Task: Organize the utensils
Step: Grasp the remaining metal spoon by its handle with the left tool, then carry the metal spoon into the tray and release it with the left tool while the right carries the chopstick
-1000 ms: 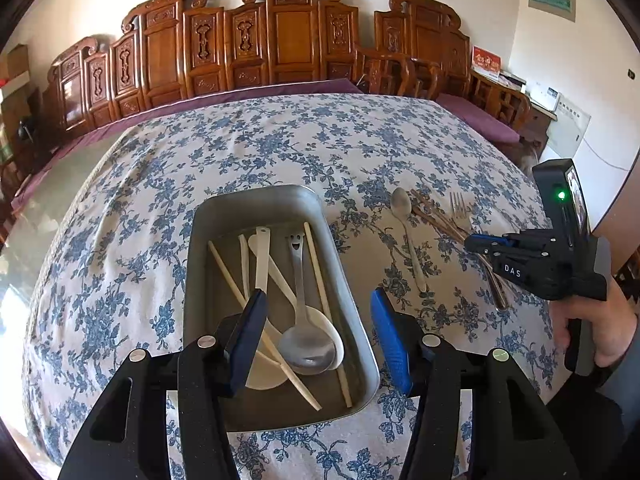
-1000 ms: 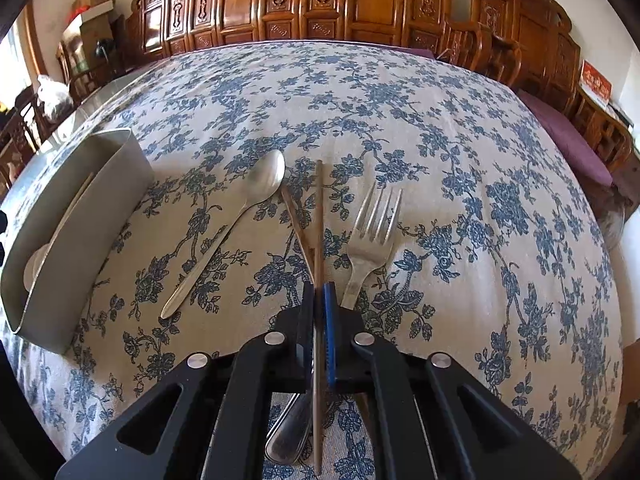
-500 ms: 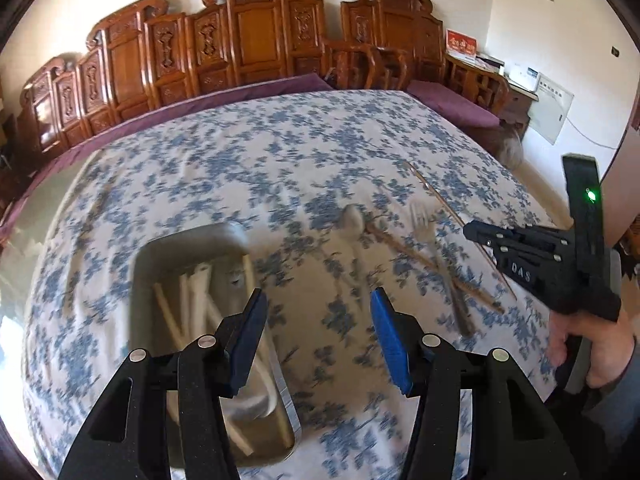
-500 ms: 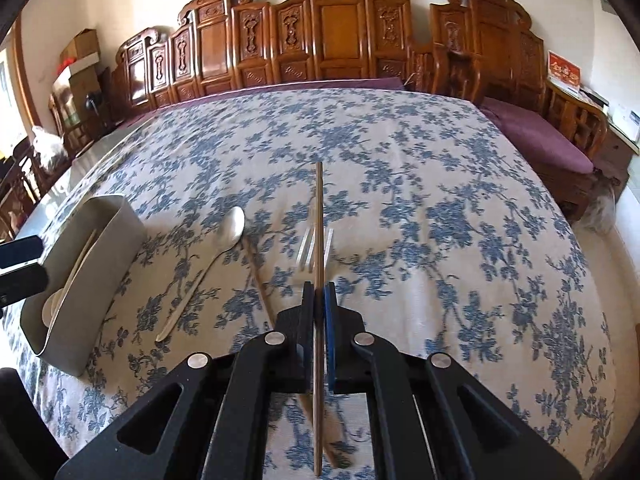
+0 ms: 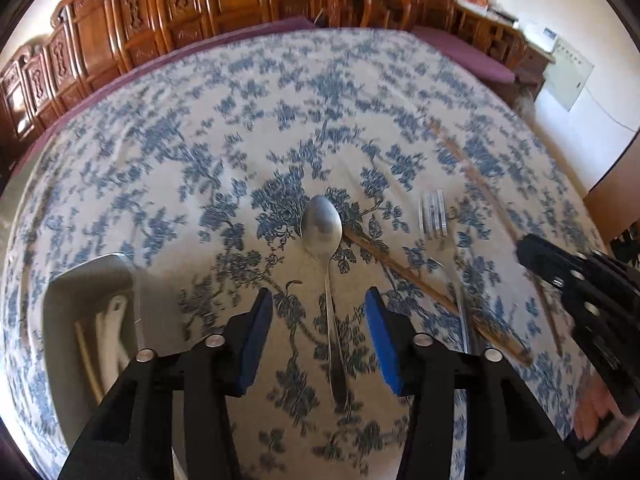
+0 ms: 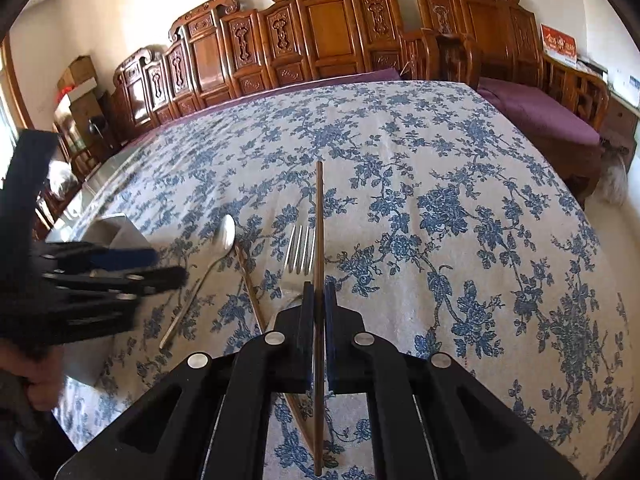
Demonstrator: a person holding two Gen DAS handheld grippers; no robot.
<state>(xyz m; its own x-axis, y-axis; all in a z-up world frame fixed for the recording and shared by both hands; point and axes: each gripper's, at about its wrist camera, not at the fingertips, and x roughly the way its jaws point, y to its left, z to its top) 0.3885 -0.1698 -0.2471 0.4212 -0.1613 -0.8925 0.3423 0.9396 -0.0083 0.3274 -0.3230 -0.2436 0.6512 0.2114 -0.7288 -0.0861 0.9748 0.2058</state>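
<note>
My left gripper [image 5: 319, 312] is open and hovers over the handle of a metal spoon [image 5: 322, 228] lying on the floral tablecloth. A fork [image 5: 433, 216] and a wooden chopstick [image 5: 424, 284] lie to its right. My right gripper [image 6: 319, 300] is shut on a second wooden chopstick [image 6: 319, 216] and holds it lifted above the table. In the right wrist view the spoon [image 6: 224, 240], the fork [image 6: 301, 249] and the lying chopstick [image 6: 250, 284] are below and left of it. The metal tray [image 5: 90, 280] with utensils is at the lower left.
Carved wooden chairs [image 6: 320, 28] line the far side of the table [image 6: 460, 220]. A purple cushioned bench [image 6: 536, 116] stands at the right. The right gripper's body [image 5: 580, 292] shows at the right edge of the left wrist view.
My left gripper has moved right, from over the tray to over the spoon. My right gripper has lifted the chopstick higher off the table.
</note>
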